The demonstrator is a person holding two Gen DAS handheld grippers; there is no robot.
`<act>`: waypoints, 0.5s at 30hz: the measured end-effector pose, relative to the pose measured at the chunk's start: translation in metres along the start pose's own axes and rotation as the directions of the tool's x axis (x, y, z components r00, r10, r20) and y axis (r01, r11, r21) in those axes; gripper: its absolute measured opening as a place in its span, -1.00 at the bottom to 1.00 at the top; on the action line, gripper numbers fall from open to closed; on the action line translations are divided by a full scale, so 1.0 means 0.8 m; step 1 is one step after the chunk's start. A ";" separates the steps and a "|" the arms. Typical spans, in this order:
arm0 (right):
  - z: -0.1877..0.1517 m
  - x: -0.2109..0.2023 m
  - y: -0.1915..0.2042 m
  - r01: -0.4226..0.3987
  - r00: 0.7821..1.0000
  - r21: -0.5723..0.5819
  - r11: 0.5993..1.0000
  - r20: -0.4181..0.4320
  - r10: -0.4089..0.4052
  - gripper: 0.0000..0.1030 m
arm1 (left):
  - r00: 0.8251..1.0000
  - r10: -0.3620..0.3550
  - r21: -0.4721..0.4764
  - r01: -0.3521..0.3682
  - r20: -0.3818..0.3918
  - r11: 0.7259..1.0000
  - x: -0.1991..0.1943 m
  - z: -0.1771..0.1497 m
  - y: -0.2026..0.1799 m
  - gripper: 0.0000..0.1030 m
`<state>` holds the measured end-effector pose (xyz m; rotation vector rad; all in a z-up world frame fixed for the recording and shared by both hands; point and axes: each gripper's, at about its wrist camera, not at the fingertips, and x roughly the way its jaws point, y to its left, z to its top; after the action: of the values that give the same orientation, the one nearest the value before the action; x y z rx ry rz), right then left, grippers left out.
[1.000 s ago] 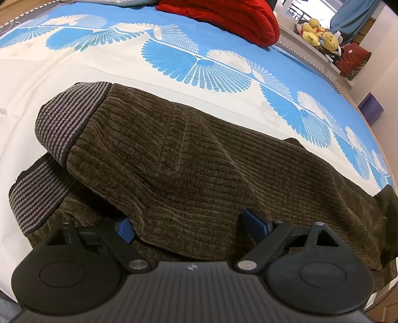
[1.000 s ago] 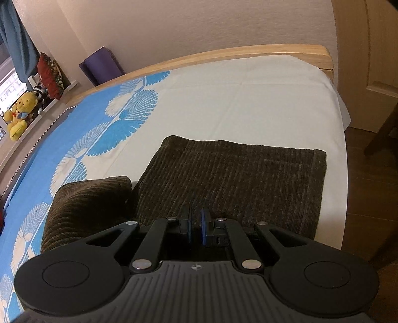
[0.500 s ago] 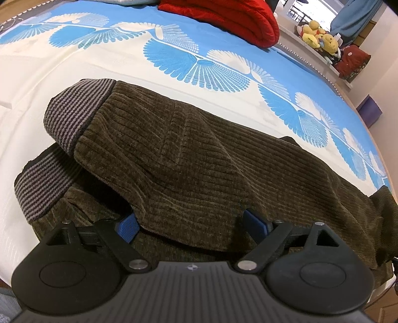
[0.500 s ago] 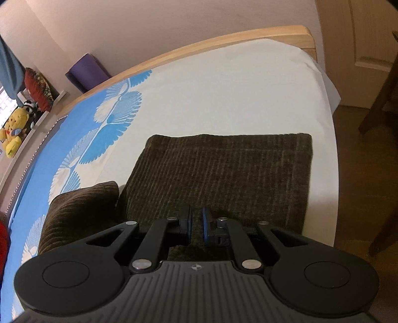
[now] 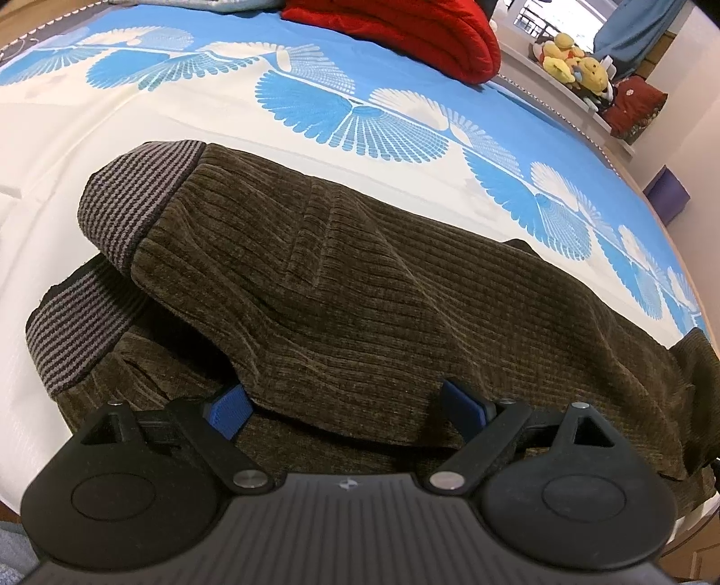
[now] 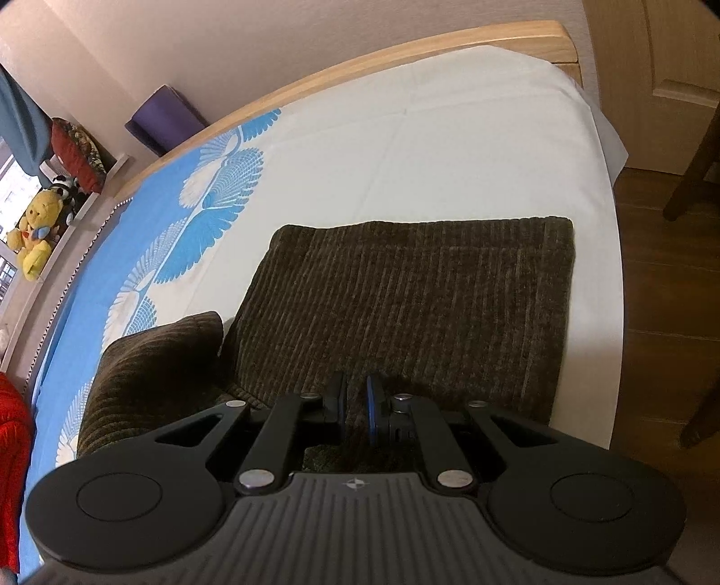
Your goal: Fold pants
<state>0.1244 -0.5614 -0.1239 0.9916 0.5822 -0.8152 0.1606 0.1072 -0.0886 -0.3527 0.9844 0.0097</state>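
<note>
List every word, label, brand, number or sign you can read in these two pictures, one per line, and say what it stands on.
No readable words or numbers in either view.
Left gripper body: a small round emblem, no letters.
Right gripper body: the same small emblem, no letters.
Pants: no tag or label showing.
Bed sheet: a blue fan pattern only.
Soft toys: too small to show any writing.

Brown corduroy pants (image 5: 360, 288) on bed sheet (image 5: 54, 148), left gripper (image 5: 346, 405) jaws wide apart w/ fabric edge between, red blanket (image 5: 405, 22) beyond
</note>
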 end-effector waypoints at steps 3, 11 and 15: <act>0.000 0.000 0.002 0.000 1.000 -0.010 1.000 0.003 0.000 -0.81 | 1.000 -0.005 0.001 0.005 0.000 1.000 0.002 0.002 0.001 0.79; -0.003 0.000 0.011 0.000 1.000 -0.042 0.999 0.010 0.000 -0.81 | 1.000 -0.016 -0.005 0.016 -0.003 1.000 0.006 0.006 0.003 0.79; -0.004 0.000 0.014 -0.001 1.000 -0.056 0.998 0.015 0.001 -0.81 | 1.000 -0.017 -0.009 0.017 -0.004 1.000 0.007 0.008 0.002 0.80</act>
<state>0.1331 -0.5553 -0.1196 0.9338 0.5888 -0.8007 0.1686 0.1100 -0.0907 -0.3690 0.9857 -0.0018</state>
